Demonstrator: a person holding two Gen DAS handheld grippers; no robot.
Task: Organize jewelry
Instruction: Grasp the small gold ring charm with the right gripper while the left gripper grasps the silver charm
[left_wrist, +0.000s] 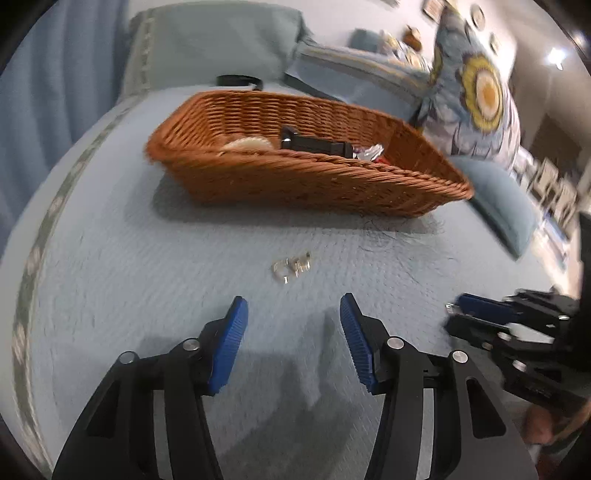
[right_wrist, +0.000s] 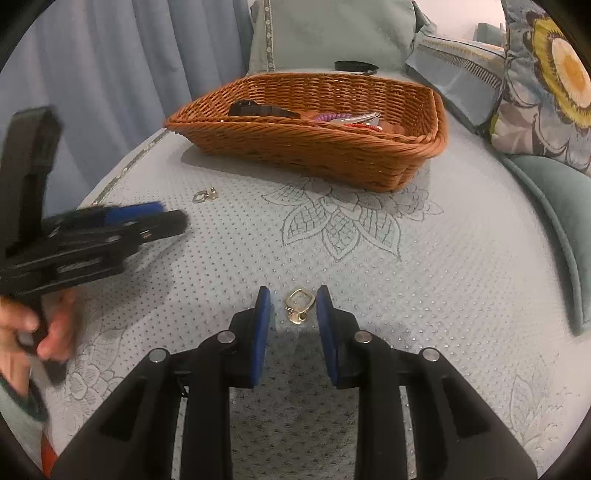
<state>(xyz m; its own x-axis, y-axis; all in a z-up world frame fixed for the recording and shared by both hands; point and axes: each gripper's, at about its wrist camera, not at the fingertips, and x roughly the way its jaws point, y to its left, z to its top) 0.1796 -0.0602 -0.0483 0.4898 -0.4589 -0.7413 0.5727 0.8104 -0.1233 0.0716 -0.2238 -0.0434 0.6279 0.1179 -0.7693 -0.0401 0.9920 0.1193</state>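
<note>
A small gold earring (right_wrist: 298, 305) with a square hoop lies on the pale blue quilt, between the blue pads of my right gripper (right_wrist: 293, 291). The pads stand a little apart from it on both sides, so the gripper is open. A second, silvery-gold earring (left_wrist: 291, 266) (right_wrist: 204, 195) lies just ahead of my left gripper (left_wrist: 292, 298), which is open with nothing between its fingers. Behind both stands a brown wicker basket (left_wrist: 303, 181) (right_wrist: 317, 151) holding a black clip, a purple coil and other small pieces.
The bed's edge and a blue curtain (right_wrist: 122, 74) are on the left. Pillows (left_wrist: 476, 92) and a teal cushion (right_wrist: 554, 192) crowd the right side. A black band (right_wrist: 356, 66) lies behind the basket. A person's hand (right_wrist: 48, 332) holds the left gripper's handle.
</note>
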